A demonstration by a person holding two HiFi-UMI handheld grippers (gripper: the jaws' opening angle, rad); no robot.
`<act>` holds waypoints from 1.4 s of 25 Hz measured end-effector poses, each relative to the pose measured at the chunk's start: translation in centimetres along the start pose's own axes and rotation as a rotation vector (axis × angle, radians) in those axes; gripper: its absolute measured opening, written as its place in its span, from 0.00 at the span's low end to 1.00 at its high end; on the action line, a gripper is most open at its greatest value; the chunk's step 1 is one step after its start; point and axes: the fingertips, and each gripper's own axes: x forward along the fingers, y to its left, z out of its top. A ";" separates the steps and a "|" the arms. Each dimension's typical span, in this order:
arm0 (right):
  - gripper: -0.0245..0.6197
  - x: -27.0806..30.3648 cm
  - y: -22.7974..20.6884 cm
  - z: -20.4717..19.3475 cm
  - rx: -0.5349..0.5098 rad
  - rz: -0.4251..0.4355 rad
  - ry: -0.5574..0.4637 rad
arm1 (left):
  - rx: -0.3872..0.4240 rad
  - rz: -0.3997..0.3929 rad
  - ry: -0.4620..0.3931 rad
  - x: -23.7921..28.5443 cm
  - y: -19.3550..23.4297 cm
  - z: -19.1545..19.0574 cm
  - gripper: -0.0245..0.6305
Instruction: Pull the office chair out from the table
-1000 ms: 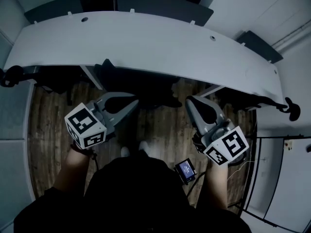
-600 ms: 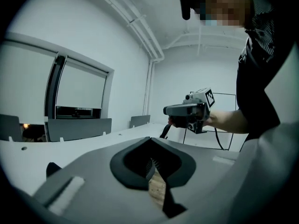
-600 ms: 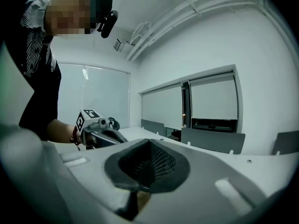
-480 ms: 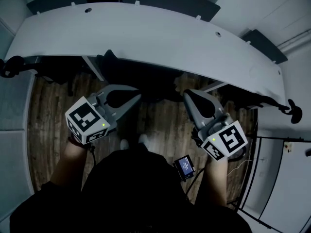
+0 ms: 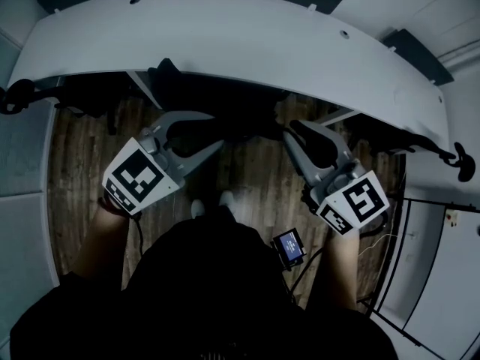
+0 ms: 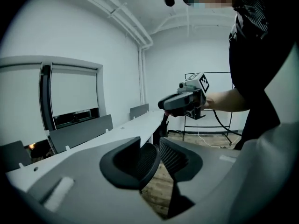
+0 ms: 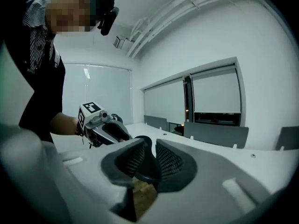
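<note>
Both claws, clenched a second ago, are now opening. The left claw [image 5: 214,135] is holding nothing. The right claw [image 5: 294,135] is parting with what looks like a dark chair part in its gap. The chair [image 5: 225,107] is sitting tucked under the bench [image 5: 262,43], upper centre, so the pull is probably only being prepared.

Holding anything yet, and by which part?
Nothing yet. Both are opening: the left gripper is empty; a dark chair part sits between the right gripper's jaws, ungripped.
</note>
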 end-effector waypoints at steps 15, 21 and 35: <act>0.38 1.6 -0.3 -3.9 -0.016 0.095 0.104 | 0.285 -0.047 0.268 2.7 0.0 -4.8 0.63; 0.43 2.3 -0.4 -5.9 -0.009 0.102 0.128 | 0.351 -0.065 0.344 3.5 -0.1 -6.8 0.67; 0.57 4.8 -0.5 -10.2 -0.158 0.099 0.260 | 0.491 -0.051 0.499 5.4 0.9 -12.1 0.79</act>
